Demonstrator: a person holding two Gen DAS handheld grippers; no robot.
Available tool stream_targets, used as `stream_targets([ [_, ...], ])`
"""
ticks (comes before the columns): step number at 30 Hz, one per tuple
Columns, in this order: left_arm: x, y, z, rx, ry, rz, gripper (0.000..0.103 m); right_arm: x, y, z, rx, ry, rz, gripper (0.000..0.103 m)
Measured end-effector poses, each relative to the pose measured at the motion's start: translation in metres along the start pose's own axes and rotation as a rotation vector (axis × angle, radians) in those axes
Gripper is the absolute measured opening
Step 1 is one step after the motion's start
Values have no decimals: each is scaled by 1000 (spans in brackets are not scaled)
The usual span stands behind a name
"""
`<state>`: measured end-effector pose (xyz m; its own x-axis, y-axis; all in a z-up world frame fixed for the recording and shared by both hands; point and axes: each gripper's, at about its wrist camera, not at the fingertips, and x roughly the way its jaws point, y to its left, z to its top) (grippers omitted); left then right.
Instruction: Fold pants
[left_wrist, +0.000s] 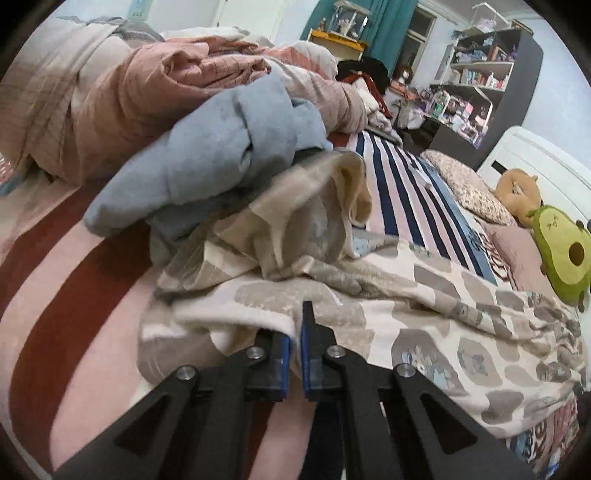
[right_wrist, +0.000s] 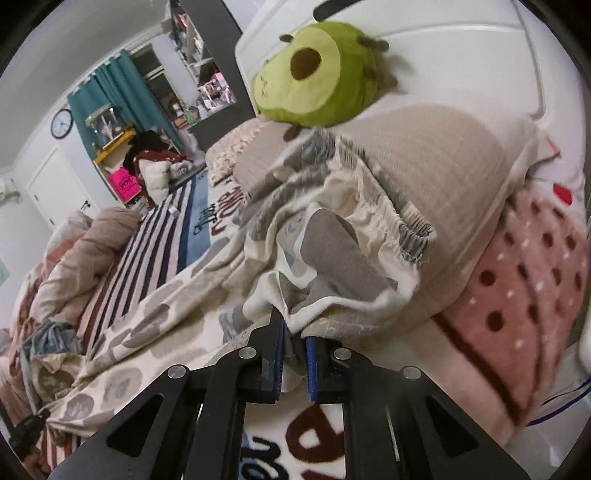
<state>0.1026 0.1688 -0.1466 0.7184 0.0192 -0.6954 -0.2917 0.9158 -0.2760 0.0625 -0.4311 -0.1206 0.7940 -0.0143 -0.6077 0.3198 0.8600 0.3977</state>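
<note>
- Left wrist view: we count one pair of pants (left_wrist: 424, 295), cream with grey-brown patches, spread across the striped bedcover (left_wrist: 399, 192) and bunched up at the far end.
- Our left gripper (left_wrist: 297, 332) is clenched on a fold of the pants' near edge; cream cloth sits pinched between its two blue-lined fingers (left_wrist: 306, 325).
- Behind the pants we see one blue-grey garment (left_wrist: 207, 155) lying against one pink quilt (left_wrist: 155, 85).
- Two soft toys lie by the white headboard (left_wrist: 535, 155): one green avocado toy (left_wrist: 561, 251) and one brown toy (left_wrist: 517, 192). Two pillows (left_wrist: 469, 188) rest just beside them.
- Right wrist view: our right gripper (right_wrist: 293, 332) is clenched on the pants (right_wrist: 332, 258) at the gathered waistband end, cloth caught between its fingers (right_wrist: 277, 325).
- That end of the pants is lifted and drapes against one beige pillow (right_wrist: 436, 177); the rest trails away over the bed to the left.
- One avocado toy (right_wrist: 314, 81) sits above the pillow, and one pink dotted cushion (right_wrist: 524, 277) lies at the right.
- One round wall clock (right_wrist: 61, 123) hangs beside one teal curtain (right_wrist: 107, 92).
</note>
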Motion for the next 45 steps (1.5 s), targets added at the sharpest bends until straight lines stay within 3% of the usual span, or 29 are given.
stream_targets([
  [4, -4, -2, -7, 44, 49, -4, 3, 2, 7, -2, -75, 65, -16, 5],
  [8, -10, -16, 4, 72, 29, -25, 3, 10, 15, 4, -114, 91, 8, 5],
  [13, -7, -27, 29, 87, 2, -39, 3, 22, 36, 39, -176, 87, 79, 5],
  [18, 9, -46, 63, 132, -32, -39, 3, 46, 66, 80, -268, 95, 96, 5],
  [29, 87, -89, 126, 208, -60, 36, 4, 135, 106, 143, -430, 145, -13, 6],
  [36, 142, -97, 133, 222, -15, 102, 6, 184, 114, 138, -515, 180, -83, 13],
  [38, 153, -99, 133, 252, 27, 120, 16, 194, 111, 135, -521, 215, -80, 37],
  [39, 154, -102, 132, 272, 40, 109, 22, 200, 110, 131, -532, 243, -75, 42],
  [41, 144, -110, 131, 314, 46, 37, 62, 205, 109, 126, -557, 289, -63, 52],
  [43, 127, -116, 130, 341, 31, -29, 79, 201, 111, 124, -568, 312, -43, 54],
  [45, 105, -121, 132, 371, 27, -76, 79, 189, 114, 123, -583, 332, -21, 62],
])
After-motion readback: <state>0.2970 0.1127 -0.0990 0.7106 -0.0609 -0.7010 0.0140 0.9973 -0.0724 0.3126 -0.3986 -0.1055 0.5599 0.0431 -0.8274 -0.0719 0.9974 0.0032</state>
